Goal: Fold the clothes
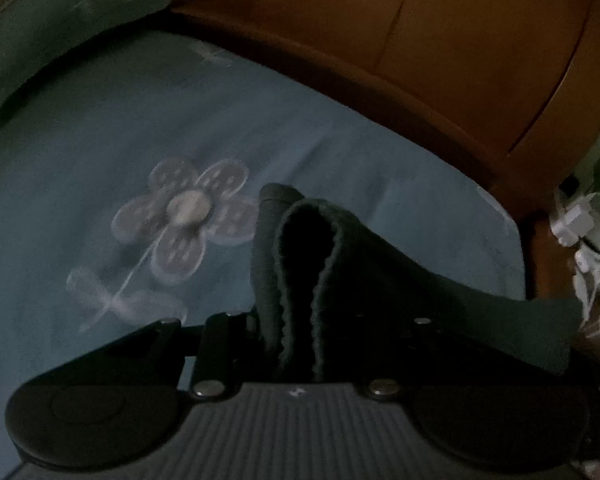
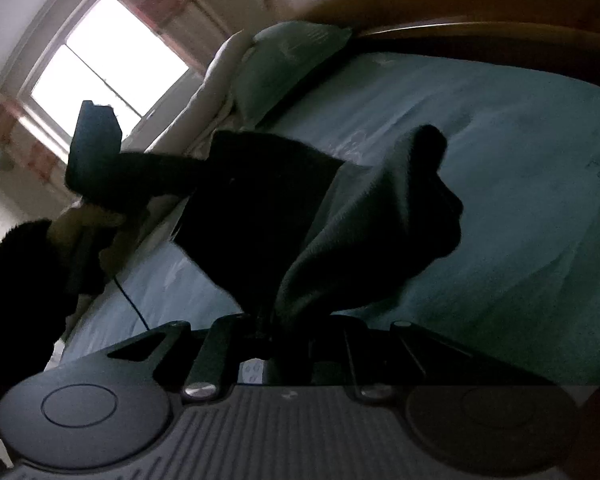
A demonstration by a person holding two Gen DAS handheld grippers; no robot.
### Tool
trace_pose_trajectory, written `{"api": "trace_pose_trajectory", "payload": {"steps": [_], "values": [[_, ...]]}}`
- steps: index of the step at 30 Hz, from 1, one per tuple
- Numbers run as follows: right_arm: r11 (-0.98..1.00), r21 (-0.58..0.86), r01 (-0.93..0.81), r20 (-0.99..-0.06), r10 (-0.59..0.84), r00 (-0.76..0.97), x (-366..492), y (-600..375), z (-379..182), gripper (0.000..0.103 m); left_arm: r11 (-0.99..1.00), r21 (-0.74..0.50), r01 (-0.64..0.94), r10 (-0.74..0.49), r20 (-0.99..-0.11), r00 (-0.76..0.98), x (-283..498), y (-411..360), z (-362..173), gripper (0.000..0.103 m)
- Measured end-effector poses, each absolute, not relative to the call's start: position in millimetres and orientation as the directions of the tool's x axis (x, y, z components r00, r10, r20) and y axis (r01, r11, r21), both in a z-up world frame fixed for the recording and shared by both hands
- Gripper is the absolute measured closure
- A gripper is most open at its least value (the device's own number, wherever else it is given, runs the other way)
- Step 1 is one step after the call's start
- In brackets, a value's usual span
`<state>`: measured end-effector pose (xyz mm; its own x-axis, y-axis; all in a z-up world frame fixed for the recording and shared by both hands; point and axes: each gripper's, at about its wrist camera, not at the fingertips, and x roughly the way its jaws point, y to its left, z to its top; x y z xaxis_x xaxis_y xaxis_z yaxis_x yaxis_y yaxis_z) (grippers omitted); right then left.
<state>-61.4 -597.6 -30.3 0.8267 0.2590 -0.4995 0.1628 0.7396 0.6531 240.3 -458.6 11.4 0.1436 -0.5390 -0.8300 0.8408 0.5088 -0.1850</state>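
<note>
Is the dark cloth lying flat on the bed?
No, the dark cloth hangs bunched above the blue bedsheet, pinched in the right gripper.

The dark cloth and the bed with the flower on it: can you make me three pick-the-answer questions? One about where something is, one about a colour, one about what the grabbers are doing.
1. Where is the flower?
A. on the bed sheet
B. on the headboard
C. on the window

2. What colour is the headboard?
A. white
B. orange-brown
C. pink

3. What is the right gripper doing?
A. standing open over a bare sheet
B. holding a pillow
C. pinching the dark cloth

Answers: 1 A, the flower is stitched on the blue sheet. 2 B, the wood behind the bed looks orange-brown. 3 C, the cloth bunches between its fingers and hangs above the bed.
</note>
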Motion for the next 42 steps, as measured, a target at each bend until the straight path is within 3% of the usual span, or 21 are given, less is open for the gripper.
{"api": "trace_pose_trajectory", "payload": {"steps": [12, 17, 22, 26, 31, 34, 35, 36, 37, 42], "values": [[0.656, 0.704, 0.271, -0.496, 0.182, 0.849, -41.5, -614.6, -62.1, 0.086, 0.462, -0.056, 0.885, -0.442, -0.880, 0.175, 256.6, -549.6, -8.9, 0.078], [0.656, 0.678, 0.333, -0.534, 0.128, 0.836, -38.9, -618.7, -80.8, 0.083, 0.454, -0.043, 0.890, -0.437, -0.881, 0.180, 262.6, -555.1, -26.4, 0.070], [0.625, 0.684, 0.376, -0.558, 0.117, 0.821, -44.3, -629.6, -96.0, 0.067, 0.472, -0.007, 0.882, -0.461, -0.855, 0.239, 273.0, -540.1, -14.8, 0.052], [0.585, 0.716, 0.380, -0.538, 0.117, 0.834, -61.6, -638.2, -97.9, 0.052, 0.521, 0.046, 0.852, -0.468, -0.820, 0.331, 283.9, -523.4, 4.8, 0.052], [0.414, 0.814, 0.407, -0.490, 0.112, 0.865, -71.2, -662.3, -118.0, 0.039, 0.472, -0.111, 0.875, -0.565, -0.800, 0.203, 269.4, -504.0, 2.9, 0.046], [0.330, 0.856, 0.398, -0.452, 0.103, 0.886, -69.8, -673.3, -129.4, 0.044, 0.432, -0.140, 0.891, -0.553, -0.821, 0.140, 251.0, -500.9, -23.4, 0.044], [0.319, 0.860, 0.398, -0.446, 0.090, 0.891, -69.2, -676.0, -130.9, 0.051, 0.435, -0.142, 0.889, -0.538, -0.833, 0.130, 247.4, -500.2, -34.2, 0.044], [0.351, 0.838, 0.419, -0.467, 0.063, 0.882, -65.6, -676.5, -126.8, 0.074, 0.446, -0.144, 0.883, -0.520, -0.845, 0.124, 245.5, -499.3, -45.5, 0.044], [0.414, 0.799, 0.436, -0.495, 0.041, 0.868, -60.2, -675.7, -120.6, 0.082, 0.455, -0.148, 0.878, -0.508, -0.853, 0.120, 245.1, -498.1, -55.1, 0.044], [0.682, 0.550, 0.482, -0.606, -0.071, 0.792, -48.3, -657.8, -97.0, 0.080, 0.467, -0.159, 0.870, -0.536, -0.833, 0.135, 245.4, -486.0, -63.7, 0.041]]}}
